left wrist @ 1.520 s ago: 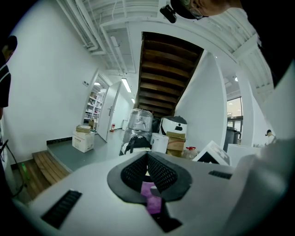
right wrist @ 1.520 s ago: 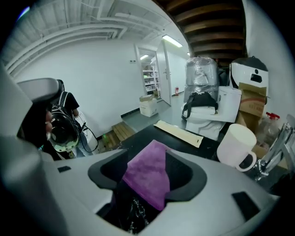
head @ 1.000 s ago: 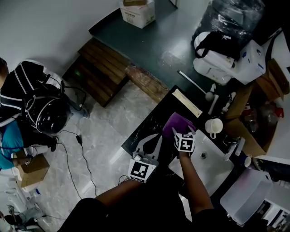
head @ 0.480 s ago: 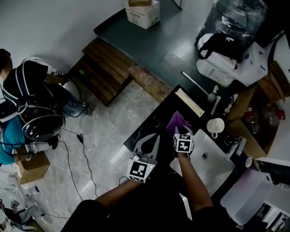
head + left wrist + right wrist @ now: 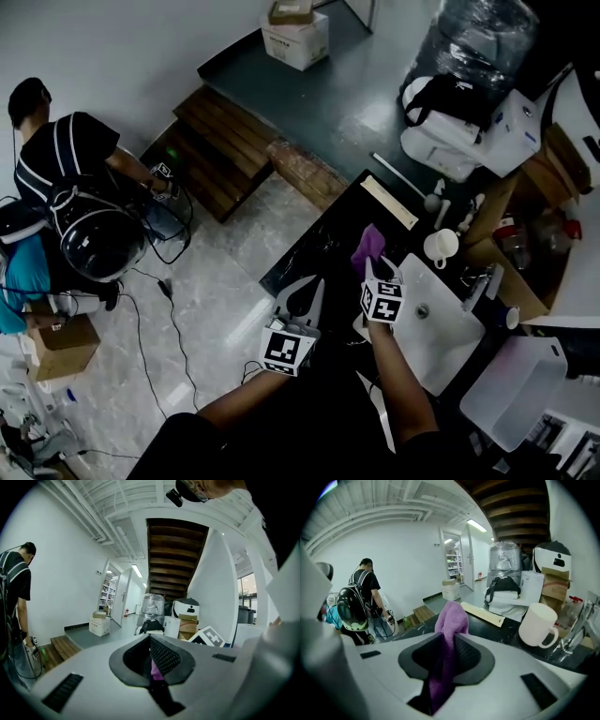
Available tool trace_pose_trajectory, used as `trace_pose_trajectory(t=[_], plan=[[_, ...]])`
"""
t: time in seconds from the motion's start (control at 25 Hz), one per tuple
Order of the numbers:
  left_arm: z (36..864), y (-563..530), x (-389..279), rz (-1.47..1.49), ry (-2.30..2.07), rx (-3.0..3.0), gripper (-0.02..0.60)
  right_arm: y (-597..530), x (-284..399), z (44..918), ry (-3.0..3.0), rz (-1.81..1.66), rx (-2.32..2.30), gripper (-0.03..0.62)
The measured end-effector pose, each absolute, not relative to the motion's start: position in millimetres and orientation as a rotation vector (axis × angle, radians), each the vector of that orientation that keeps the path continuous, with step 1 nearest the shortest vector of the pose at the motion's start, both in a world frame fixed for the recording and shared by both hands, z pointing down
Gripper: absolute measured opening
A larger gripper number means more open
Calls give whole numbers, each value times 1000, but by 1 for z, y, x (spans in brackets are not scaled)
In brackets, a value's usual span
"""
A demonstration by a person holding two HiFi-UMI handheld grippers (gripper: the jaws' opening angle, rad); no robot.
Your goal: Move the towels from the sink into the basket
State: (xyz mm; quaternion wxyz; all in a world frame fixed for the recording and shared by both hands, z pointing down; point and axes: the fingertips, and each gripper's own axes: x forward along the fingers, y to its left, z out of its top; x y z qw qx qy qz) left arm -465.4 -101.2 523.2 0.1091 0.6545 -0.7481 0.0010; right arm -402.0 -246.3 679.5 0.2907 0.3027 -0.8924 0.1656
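At far left a person in a dark striped shirt (image 5: 73, 150) stands beside a glossy black helmet (image 5: 98, 242), with brown wooden steps (image 5: 223, 141) further right. The left gripper (image 5: 302, 292) hovers over the near edge of the dark counter (image 5: 314, 246), its jaws drawn to a narrow slit. A sliver of purple shows in that slit, and I cannot tell what it belongs to. Just right, the right gripper (image 5: 380, 270) is clamped on a purple cloth towel (image 5: 367, 246); its jaws have just been closing with the towel between them. The towel is bunched and stands up from the jaws, above the left rim of the white rectangular sink (image 5: 441, 349). A white ceramic mug (image 5: 439, 246) stands beyond the sink's far rim.
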Motion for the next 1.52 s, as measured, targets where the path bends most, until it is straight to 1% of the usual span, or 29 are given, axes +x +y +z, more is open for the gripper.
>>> trace_pose_trajectory(t=[0.28, 0.68, 0.96, 1.24, 1.52], plan=[[514, -60, -440, 4, -2219, 1957, 12, -205, -368, 630, -2467, 418, 896, 94], [499, 5, -389, -11, -2194, 2029, 12, -104, -304, 586, -2516, 384, 958, 94], [517, 47, -360, -31, -2127, 2036, 12, -30, -254, 553, -2544, 329, 1018, 94], [503, 48, -294, -4, -2064, 2147, 12, -12, -191, 533, -2569, 338, 1107, 94], [485, 43, -199, 30, -2028, 2236, 14, 8, -110, 514, -2604, 311, 1176, 94]])
